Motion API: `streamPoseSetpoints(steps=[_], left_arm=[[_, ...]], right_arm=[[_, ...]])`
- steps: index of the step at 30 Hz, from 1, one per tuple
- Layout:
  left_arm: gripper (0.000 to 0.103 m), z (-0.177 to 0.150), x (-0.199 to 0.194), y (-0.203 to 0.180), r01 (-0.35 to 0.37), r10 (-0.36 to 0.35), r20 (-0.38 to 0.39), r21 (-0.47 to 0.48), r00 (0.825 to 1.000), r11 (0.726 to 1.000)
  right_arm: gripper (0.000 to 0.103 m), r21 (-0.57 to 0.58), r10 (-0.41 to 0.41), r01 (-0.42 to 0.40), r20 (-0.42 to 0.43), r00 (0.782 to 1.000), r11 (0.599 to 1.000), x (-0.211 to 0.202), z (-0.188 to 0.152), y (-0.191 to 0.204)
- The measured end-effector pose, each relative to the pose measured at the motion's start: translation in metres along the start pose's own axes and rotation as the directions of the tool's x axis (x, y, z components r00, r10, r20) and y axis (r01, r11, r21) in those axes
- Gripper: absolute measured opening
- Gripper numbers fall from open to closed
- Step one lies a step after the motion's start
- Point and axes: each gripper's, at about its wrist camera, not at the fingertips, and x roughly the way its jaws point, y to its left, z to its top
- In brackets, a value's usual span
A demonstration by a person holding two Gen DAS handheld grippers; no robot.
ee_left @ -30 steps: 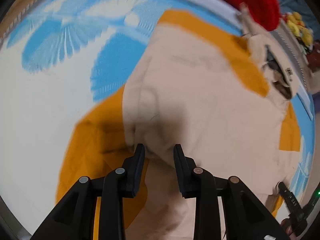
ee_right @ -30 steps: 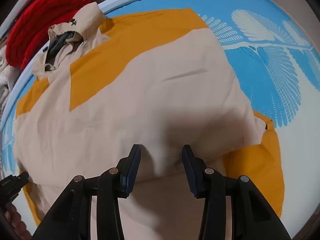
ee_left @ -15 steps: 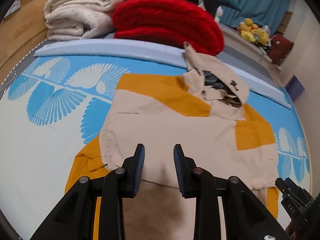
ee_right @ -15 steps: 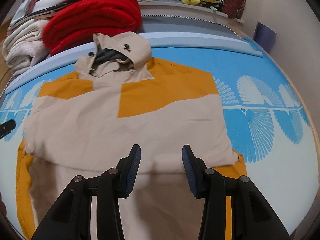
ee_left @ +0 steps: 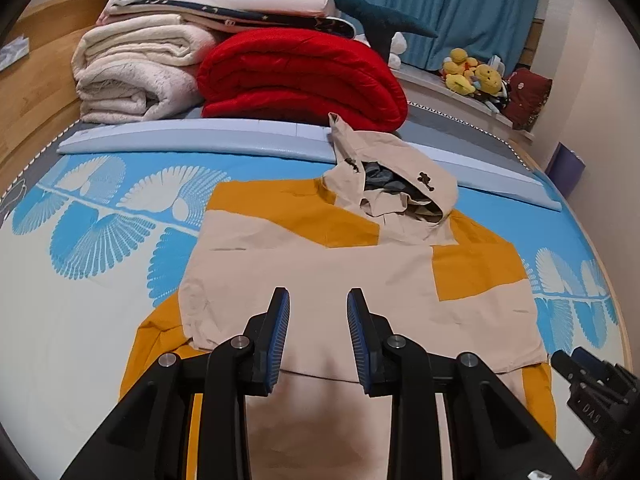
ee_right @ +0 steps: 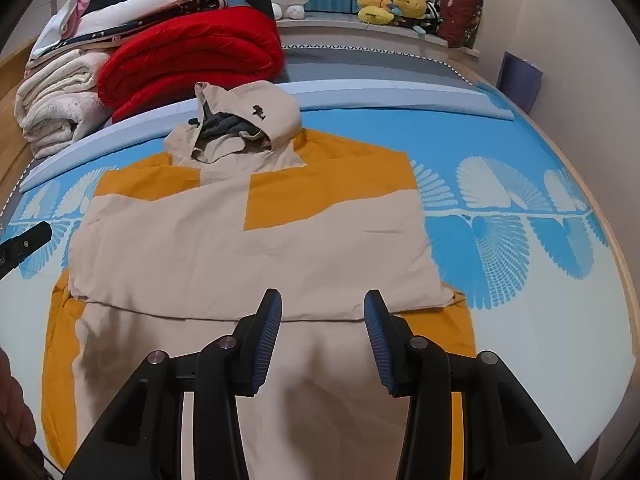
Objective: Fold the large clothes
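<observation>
A beige and orange hooded jacket lies flat on the bed, sleeves folded in across the body, hood toward the far end. My left gripper hovers open above the jacket's lower part, nothing between its blue pads. My right gripper also hangs open over the folded edge, empty. The right gripper's tip shows at the lower right of the left wrist view. The left gripper's tip shows at the left edge of the right wrist view.
The bed has a blue and white patterned sheet. At its head lie a folded red blanket, cream blankets and stacked bedding. Plush toys sit on a ledge. A wall runs along the right.
Both grippers have risen and drawn back from the jacket; the view went from close on the fabric to the whole bed. The jaws stayed open and empty.
</observation>
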Motion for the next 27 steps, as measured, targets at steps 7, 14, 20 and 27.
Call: streamPoseSetpoints(steps=[7,14,20,27], left_arm=[[0.027,0.001,0.007,-0.007,-0.036,0.034,0.026,0.065,0.999,0.997],[0.021,0.011,0.009,-0.008,-0.050,0.048,0.020,0.129,0.999,0.990],[0.020,0.076,0.048,-0.019,-0.017,0.018,-0.008,0.119,1.000,0.993],[0.013,0.167,0.151,-0.035,0.006,0.000,-0.055,0.112,0.998,0.994]], right_arm=[[0.044,0.036,0.023,-0.023,0.001,1.000,0.999,-0.003,0.009,-0.014],[0.044,0.090,0.027,-0.027,0.001,1.000,0.996,0.000,0.022,-0.043],[0.038,0.155,0.031,-0.029,-0.009,0.999,0.988,0.011,0.034,-0.069],[0.015,0.158,0.046,-0.046,0.003,0.999,0.986,0.024,0.045,-0.071]])
